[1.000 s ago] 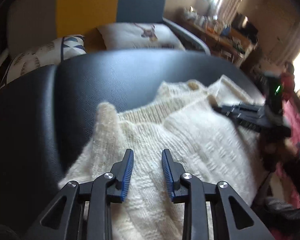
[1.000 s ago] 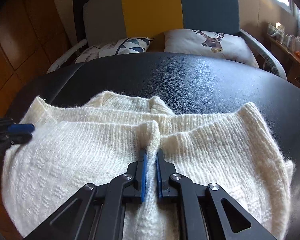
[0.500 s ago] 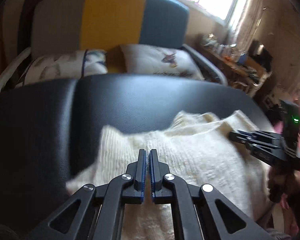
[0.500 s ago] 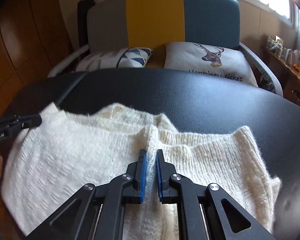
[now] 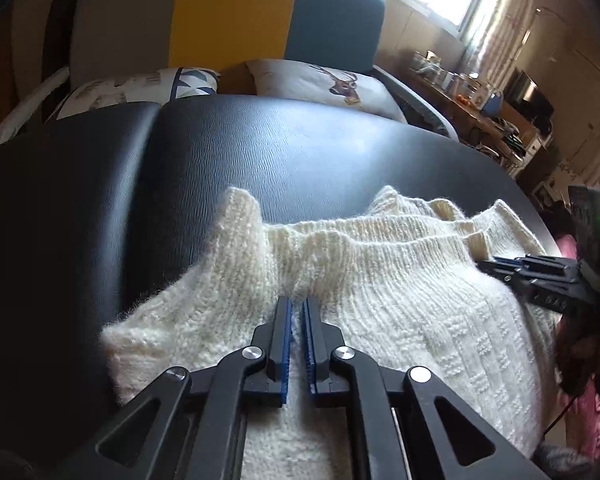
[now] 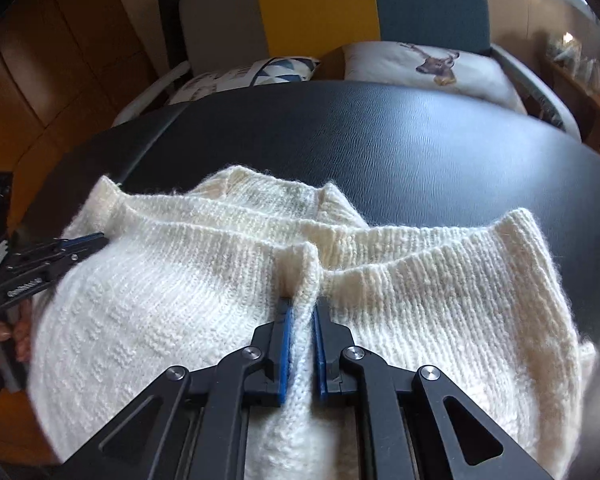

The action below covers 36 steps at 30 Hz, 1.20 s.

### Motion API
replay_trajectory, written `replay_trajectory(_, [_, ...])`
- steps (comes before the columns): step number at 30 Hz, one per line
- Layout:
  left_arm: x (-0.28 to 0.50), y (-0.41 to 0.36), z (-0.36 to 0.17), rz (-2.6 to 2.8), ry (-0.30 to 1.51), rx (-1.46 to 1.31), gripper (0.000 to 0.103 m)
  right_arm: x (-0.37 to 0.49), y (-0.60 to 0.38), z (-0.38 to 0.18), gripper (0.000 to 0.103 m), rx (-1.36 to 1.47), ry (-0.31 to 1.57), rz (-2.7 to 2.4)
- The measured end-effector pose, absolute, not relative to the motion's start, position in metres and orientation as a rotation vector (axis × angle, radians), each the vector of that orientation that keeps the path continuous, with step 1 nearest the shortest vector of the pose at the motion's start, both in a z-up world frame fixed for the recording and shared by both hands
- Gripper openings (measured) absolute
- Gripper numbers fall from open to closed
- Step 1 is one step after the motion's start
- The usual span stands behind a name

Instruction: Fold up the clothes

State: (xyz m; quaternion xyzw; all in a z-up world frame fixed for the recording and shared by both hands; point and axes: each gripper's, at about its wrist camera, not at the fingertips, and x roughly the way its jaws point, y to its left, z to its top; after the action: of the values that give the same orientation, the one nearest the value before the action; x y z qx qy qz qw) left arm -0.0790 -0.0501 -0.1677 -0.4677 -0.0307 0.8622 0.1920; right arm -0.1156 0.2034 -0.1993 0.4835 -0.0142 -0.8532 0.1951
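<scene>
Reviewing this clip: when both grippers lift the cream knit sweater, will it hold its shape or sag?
Probably sag: the sweater already bunches into a ridge at the right gripper and wrinkles at the left gripper. Its thick, fuzzy knit likely grips the pads. The smooth black table should let it slide.

- The sweater [image 5: 400,300] lies on the desk [image 5: 300,152], at its near edge, with bare desk beyond it.
- The left hand-held gripper [image 5: 297,308] sits on the sweater's left part, a ridge of knit between its jaws, which are opening.
- The right hand-held gripper [image 6: 302,312] sits on the sweater's right part, a fold between its jaws, which are opening.
- In the left view, the right hand-held gripper comes in from the right edge.
- Behind the desk stands a sofa [image 6: 320,4].
- Two cushions lie on the sofa: one [image 6: 248,74] at left, one [image 6: 428,64] at right.
- A cluttered shelf [image 5: 472,96] stands right of the sofa.
</scene>
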Motion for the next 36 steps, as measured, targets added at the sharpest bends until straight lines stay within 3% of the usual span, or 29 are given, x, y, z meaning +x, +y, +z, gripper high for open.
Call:
replay_trajectory(1, [-0.074, -0.053, -0.166, 2.413, -0.092, -1.32, 0.007, -0.108, 0.211, -0.197, 0.016, 1.352, -0.11, -2.36])
replay_trajectory(2, [-0.073, -0.055, -0.163, 2.407, -0.106, -1.341, 0.008, -0.102, 0.219, -0.193, 0.029, 1.355, -0.196, -2.32])
replay_trajectory(3, [-0.071, -0.058, -0.16, 2.406, -0.121, -1.368, 0.01, -0.093, 0.23, -0.187, 0.054, 1.339, -0.299, -2.277])
replay_trajectory(5, [-0.063, -0.065, -0.148, 2.444, -0.135, -1.39, 0.016, -0.066, 0.26, -0.163, 0.085, 1.212, -0.451, -2.295])
replay_trajectory(6, [-0.058, -0.067, -0.141, 2.474, -0.133, -1.388, 0.016, -0.051, 0.279, -0.15, 0.092, 1.138, -0.503, -2.296])
replay_trajectory(10, [-0.032, -0.065, -0.123, 2.453, -0.26, -1.349, 0.019, -0.001, 0.362, -0.13, 0.098, 1.079, -0.734, -2.209])
replay_trajectory(13, [-0.016, -0.039, -0.12, 2.342, -0.315, -1.327, 0.02, 0.031, 0.409, -0.146, 0.099, 1.132, -0.848, -2.142])
replay_trajectory(21, [0.016, 0.082, -0.116, 2.046, -0.115, -1.252, 0.021, 0.059, 0.429, -0.202, 0.099, 1.173, -1.077, -1.904])
replay_trajectory(34, [0.0, 0.175, -0.131, 1.891, 0.113, -1.233, 0.021, 0.037, 0.383, -0.217, 0.1, 1.233, -0.957, -1.561])
replay_trajectory(36, [-0.01, 0.184, -0.135, 1.898, 0.12, -1.242, 0.021, 0.035, 0.363, -0.217, 0.1, 1.335, -0.798, -1.5])
